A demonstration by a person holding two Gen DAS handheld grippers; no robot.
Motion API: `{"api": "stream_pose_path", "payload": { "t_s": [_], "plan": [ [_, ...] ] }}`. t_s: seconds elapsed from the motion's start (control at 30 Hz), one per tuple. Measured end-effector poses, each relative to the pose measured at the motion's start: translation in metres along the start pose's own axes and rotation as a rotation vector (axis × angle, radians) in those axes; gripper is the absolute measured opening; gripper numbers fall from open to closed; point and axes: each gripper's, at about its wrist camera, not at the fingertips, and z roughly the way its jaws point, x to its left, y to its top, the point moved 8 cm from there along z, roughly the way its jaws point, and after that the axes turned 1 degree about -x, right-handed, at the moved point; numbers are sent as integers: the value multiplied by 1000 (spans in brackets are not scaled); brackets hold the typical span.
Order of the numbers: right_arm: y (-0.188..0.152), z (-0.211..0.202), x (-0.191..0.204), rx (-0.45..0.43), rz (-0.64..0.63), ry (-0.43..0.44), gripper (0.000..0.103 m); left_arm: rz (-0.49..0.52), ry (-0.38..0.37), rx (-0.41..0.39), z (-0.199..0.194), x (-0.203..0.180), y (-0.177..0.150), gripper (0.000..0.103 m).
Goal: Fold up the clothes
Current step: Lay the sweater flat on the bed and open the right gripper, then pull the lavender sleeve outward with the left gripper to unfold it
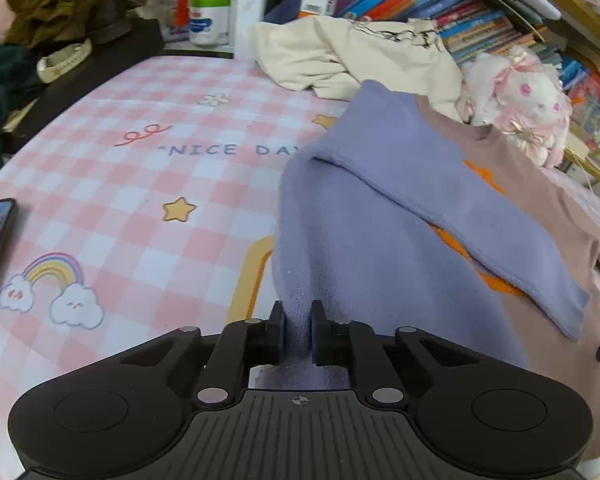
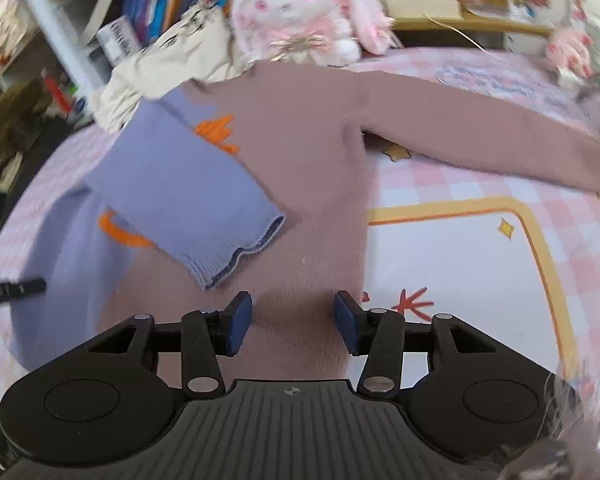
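The left gripper point(image 1: 298, 334) pinches the soft purple-and-mauve knit sweater point(image 1: 380, 240) at bottom centre. The right gripper point(image 2: 293, 322) hangs open over its mauve hem, holding nothing. Next, probably grip that hem and fold upward.

Your right gripper point(image 2: 293, 322) has jaws apart, nothing pinched, mauve sweater point(image 2: 308, 184) hem between and under them. Folded purple sleeve point(image 2: 188, 200) cuff sits just ahead-left of the left jaw. Plush bunny point(image 2: 296, 12) far ahead. Checked sheet point(image 2: 460, 280) right of the right jaw.
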Motion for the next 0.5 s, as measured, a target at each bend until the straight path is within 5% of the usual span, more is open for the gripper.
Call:
{"api": "stream_pose_path", "payload": {
  "t_s": [0.13,0.37,0.5],
  "plan": [
    [1,6,9,1,-116,-10,21,-43,61,-19,-13,15,-7,8],
    [0,11,23,-7,-228,-6,16,51,130,-9,-24,26,-17,8],
    [-7,5,25,10,-227,-10,14,135,96,3,-23,23,-21,7]
  ]
}}
